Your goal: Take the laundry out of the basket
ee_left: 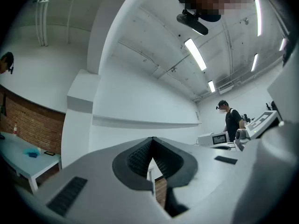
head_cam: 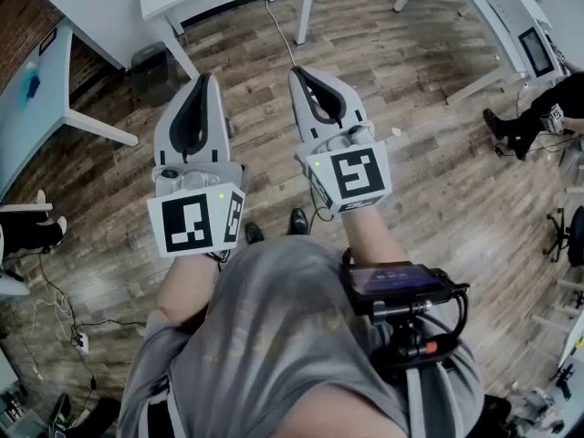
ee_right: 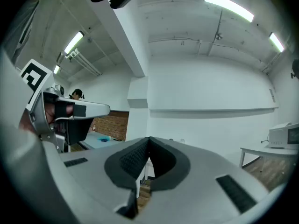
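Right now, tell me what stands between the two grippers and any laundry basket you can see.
No basket or laundry shows in any view, so no path can be judged. The left gripper and right gripper are shut and empty, side by side above the wooden floor. Only white table legs stand further ahead.

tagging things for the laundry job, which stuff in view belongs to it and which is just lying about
Job: left gripper, right gripper, both shut and empty; no basket or laundry in view.
Lying about: white table, power strip, machine with a screen.
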Tool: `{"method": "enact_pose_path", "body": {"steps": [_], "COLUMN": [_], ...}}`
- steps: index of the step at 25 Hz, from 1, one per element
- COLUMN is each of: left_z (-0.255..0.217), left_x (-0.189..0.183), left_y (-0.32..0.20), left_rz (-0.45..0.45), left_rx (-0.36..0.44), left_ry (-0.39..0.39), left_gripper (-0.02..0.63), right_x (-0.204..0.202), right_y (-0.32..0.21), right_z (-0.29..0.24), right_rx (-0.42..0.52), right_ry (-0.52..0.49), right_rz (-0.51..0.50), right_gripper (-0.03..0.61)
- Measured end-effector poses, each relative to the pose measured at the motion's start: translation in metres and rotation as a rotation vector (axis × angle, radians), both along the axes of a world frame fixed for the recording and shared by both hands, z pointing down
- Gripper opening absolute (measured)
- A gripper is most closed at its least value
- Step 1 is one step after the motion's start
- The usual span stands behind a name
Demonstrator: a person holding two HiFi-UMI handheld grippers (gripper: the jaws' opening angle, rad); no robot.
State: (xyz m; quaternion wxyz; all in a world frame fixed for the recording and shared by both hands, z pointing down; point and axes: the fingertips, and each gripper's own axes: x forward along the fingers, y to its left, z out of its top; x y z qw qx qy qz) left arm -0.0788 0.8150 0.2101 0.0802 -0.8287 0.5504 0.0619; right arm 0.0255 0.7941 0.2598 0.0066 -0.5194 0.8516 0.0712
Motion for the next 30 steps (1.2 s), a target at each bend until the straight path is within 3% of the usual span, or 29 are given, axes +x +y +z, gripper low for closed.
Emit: {"method": "enact_pose_path", "body": {"steps": [19, 30], "left_z": [0.002, 0.011], "left_x": [0.051, 0.045], "left_y": [-0.008, -0.033], "left_rz": [-0.073, -0.088], "left_rx": [-0.017, -0.040], "left_ry": [-0.031, -0.066], "left_gripper": [0.008, 0.008], "right_x": [0.063, 0.087], "right_y": [-0.018, -0.045], "right_z": [0.013, 0.033], "right_rx": [-0.051, -0.093], "right_ry": [-0.073, -0.106], "right_rz": [-0.039, 0.014], "right_gripper": [0.008, 0.006]}}
